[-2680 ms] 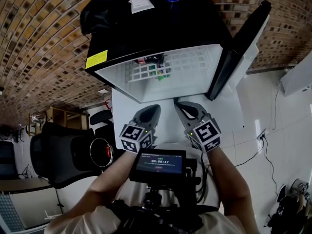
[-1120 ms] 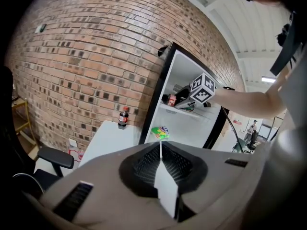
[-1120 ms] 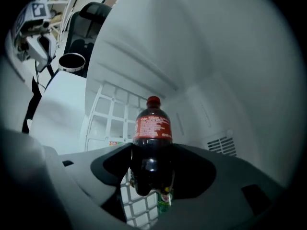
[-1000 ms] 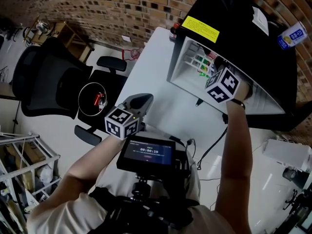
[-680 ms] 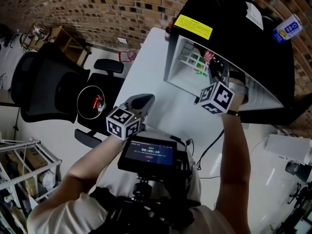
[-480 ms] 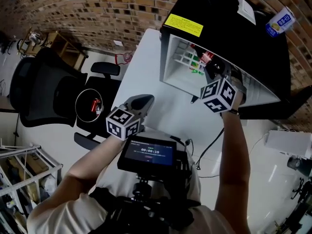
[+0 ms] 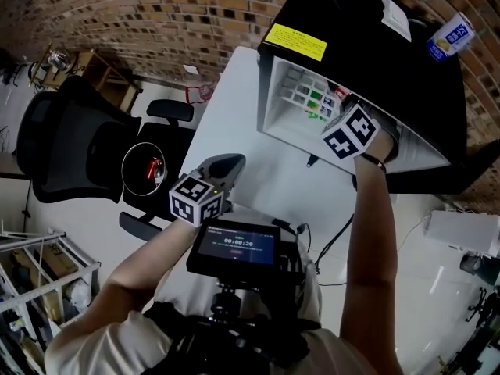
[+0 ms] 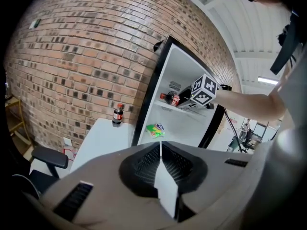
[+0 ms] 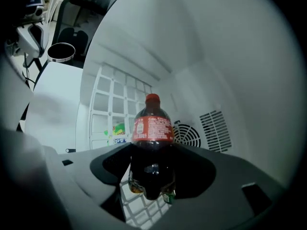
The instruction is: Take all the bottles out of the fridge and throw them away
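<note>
Rough brick wall (image 7: 156, 14) behind smooth white table (image 7: 234, 131). Boxy black fridge (image 7: 351, 22), door open, glossy white interior. Right gripper (image 9: 152, 152) inside, jaws spread wide, just been opening, flanking dark cylindrical bottle (image 9: 152, 128). Bottle lying on wire-grid shelf (image 9: 112, 104), long axis across the fridge, red cap away from door. Left gripper (image 8: 160, 147) over table, jaws together, empty.
</note>
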Motion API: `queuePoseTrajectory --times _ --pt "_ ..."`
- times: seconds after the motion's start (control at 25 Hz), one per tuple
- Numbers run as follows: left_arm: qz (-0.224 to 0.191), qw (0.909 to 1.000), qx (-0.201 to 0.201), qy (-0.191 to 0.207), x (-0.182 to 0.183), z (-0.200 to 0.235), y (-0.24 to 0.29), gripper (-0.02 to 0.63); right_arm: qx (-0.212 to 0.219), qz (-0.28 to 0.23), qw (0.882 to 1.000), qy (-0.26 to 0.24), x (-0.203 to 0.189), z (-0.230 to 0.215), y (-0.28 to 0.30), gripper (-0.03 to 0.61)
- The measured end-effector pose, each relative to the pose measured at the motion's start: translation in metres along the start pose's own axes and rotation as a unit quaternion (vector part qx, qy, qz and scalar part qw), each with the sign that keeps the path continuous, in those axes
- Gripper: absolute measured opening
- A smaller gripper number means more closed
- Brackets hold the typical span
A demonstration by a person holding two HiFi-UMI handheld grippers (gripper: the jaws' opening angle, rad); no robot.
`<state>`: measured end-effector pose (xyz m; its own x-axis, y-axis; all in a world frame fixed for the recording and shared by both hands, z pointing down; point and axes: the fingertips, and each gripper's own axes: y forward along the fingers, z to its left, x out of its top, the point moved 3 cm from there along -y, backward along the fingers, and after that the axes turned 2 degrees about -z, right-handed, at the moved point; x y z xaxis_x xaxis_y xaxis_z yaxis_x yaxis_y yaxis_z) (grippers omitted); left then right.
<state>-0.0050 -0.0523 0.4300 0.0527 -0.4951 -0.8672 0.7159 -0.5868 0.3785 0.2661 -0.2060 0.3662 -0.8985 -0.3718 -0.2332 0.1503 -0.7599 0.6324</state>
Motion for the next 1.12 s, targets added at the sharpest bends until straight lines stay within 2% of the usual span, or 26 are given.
queuePoseTrajectory --times 0.2,0.52,0.88,1.0,1.12 --pt "-0.004 0.9999 0.011 -0.013 -0.003 0.007 -0.005 0.023 -0.006 -0.028 0.999 -0.023 0.008 0.003 -0.006 0.272" --pt "-0.003 0.9999 0.002 -0.013 -0.001 0.006 -0.001 0.022 -0.075 -0.111 0.99 -0.045 0.017 0.026 -0.045 0.272" --pt "0.007 0.9998 -0.016 -0.001 -0.001 -0.006 0.01 0.023 -0.071 -0.227 0.97 0.053 0.026 0.033 -0.102 0.272" --pt "0.003 0.9998 -0.02 0.003 0.003 -0.009 0.013 0.021 -0.037 -0.275 0.953 0.121 0.034 0.034 -0.124 0.272" --pt "-0.004 0.9996 -0.028 0.007 0.007 -0.012 0.015 0.023 0.009 -0.329 0.925 0.187 0.044 0.038 -0.142 0.27"
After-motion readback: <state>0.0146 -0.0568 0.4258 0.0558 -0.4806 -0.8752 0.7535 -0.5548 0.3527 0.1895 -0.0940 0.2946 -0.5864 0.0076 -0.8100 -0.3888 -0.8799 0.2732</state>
